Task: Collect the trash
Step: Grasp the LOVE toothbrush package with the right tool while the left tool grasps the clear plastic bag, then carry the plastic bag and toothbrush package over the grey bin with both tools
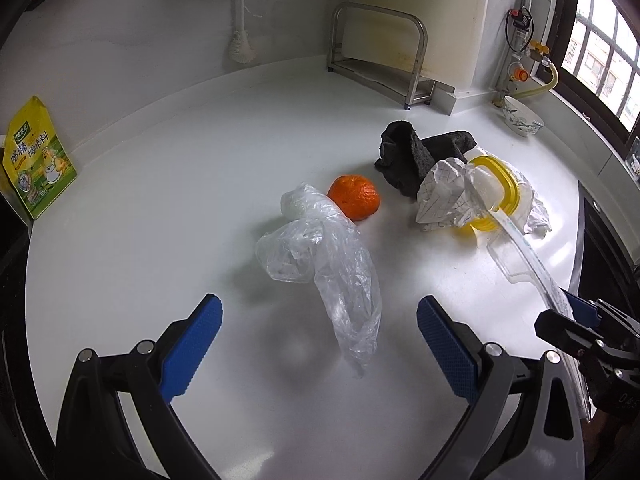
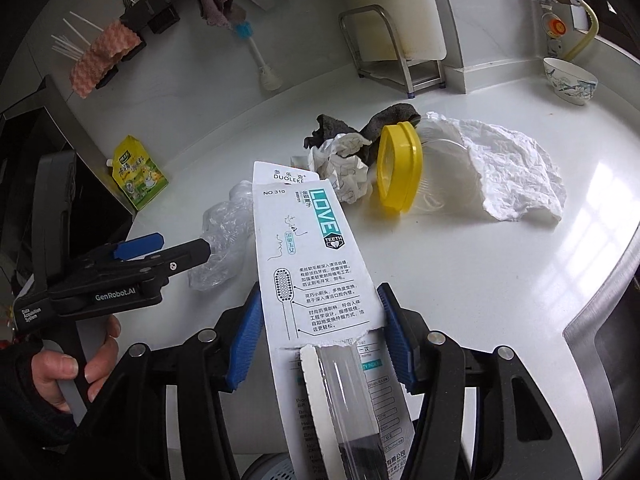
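Between the right tongs point(image 2: 320, 336) we hold the torn toothbrush package point(image 2: 312, 264), lifted clear of the white surface point(image 2: 460, 264). We should keep that grip firm and level while carrying it off to wherever the trash goes. Our left tongs point(image 1: 320, 340) hang wide and empty just above the clear plastic bag point(image 1: 320, 248), likely next to collect.

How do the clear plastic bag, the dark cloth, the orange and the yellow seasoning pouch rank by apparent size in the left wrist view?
1. clear plastic bag, largest, though nearest the camera
2. dark cloth
3. yellow seasoning pouch, close to the cloth, so unsure
4. orange, smallest
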Tool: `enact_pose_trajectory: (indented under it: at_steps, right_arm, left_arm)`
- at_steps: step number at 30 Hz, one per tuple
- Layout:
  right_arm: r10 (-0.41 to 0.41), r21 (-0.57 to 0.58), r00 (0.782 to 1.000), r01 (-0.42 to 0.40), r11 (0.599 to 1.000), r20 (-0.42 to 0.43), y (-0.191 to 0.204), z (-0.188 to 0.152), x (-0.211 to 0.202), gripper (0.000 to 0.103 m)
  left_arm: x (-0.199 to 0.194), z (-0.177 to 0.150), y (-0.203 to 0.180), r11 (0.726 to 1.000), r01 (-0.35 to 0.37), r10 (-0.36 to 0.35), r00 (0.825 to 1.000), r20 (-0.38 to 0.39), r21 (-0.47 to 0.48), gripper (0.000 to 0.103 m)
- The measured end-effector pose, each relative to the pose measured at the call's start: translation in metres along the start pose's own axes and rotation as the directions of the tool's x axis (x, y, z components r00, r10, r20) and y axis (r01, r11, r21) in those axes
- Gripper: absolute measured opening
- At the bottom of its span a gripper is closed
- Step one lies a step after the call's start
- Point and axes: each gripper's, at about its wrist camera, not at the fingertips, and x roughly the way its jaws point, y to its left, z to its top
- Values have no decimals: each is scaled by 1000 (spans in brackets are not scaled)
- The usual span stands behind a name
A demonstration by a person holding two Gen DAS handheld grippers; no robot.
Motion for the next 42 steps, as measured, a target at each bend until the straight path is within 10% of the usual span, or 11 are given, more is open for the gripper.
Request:
enact_pose_trajectory:
  at_steps: [11, 24, 42]
  right_arm:
    - [-45, 126, 994, 33, 992, 100, -5, 0, -29, 54]
    - [-87, 146, 994, 76, 986, 69, 1, -25, -38, 54]
    - [-84, 156, 995, 74, 985, 60, 17, -54, -101, 54]
  left_arm:
    - [33, 9, -11, 998, -54, 53, 998, 25, 27, 95]
    - [35, 8, -9, 999, -41, 41, 999, 6, 32, 18]
    - [-78, -19, -14, 997, -32, 26, 996, 90, 69, 15]
